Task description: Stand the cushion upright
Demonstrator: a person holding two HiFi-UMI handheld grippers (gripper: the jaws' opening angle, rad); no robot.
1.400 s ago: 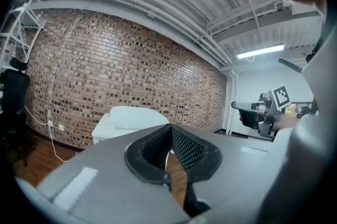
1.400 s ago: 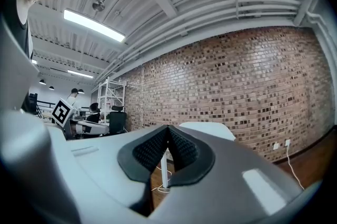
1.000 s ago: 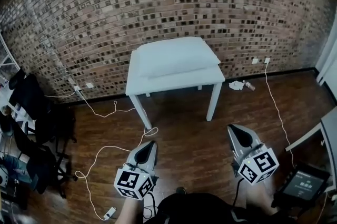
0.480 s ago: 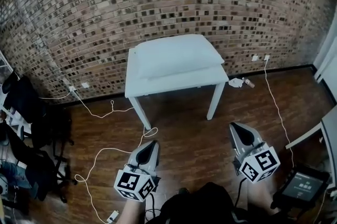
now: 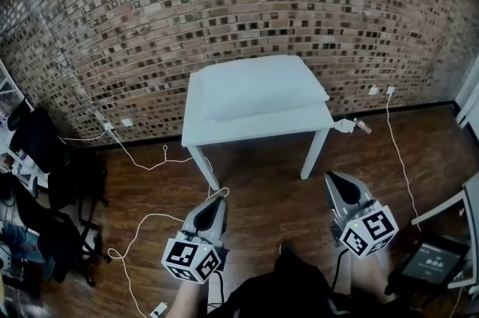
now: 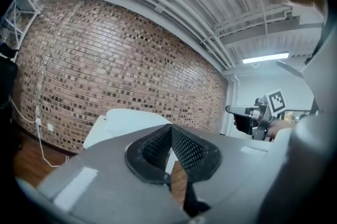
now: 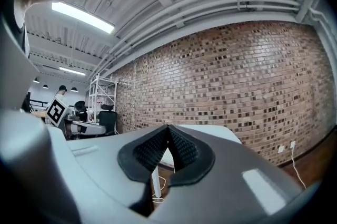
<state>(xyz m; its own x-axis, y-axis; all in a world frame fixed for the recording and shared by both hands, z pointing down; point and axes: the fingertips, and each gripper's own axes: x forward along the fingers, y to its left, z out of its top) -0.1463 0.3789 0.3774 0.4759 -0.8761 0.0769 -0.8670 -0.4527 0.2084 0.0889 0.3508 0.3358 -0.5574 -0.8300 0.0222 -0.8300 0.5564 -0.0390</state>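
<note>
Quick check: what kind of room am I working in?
Probably an industrial-style lab or office space: a bare red-brown brick wall, exposed grey ceiling pipes, and black office chairs on a dark wooden floor.

it was a loft-style workroom or lab. behind the small white square table [image 5: 247, 128] ran a bare red-brown brick wall [image 5: 224, 2]. under it lay dark wood plank flooring [image 5: 269, 212] with loose white cables [image 5: 142, 219]. left of it stood black office chairs [image 5: 41, 141]. above it hung exposed white ceiling pipes [image 7: 210, 4] and a fluorescent strip light [image 7: 81, 17].
</note>
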